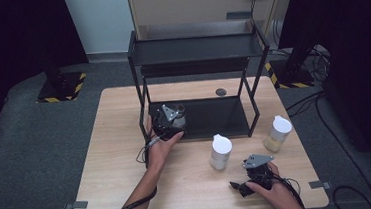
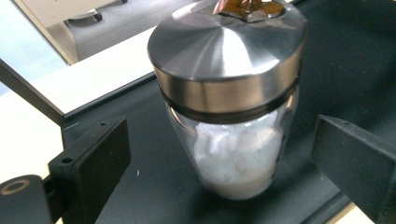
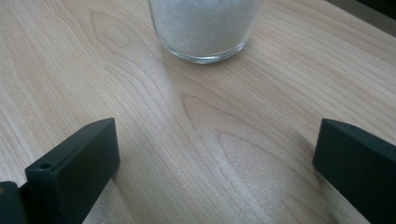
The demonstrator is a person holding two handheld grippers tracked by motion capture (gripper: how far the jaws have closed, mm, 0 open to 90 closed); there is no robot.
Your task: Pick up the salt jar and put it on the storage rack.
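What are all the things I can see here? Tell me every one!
Jar with a steel lid: one, clear glass with white stuff inside, on the rack's bottom shelf, between the left gripper's open jaws.
Jars with white lids: two, one holding white grains mid-table, one yellowish nearer the right edge.
Rack: one, black, two shelves, at the back of the table.
Table: one, light wood.
Small round disc: one, dark, on the table behind the rack.
Left gripper: one, black, at the rack's bottom shelf.
Right gripper: one, black, jaws open, over the table's front right.
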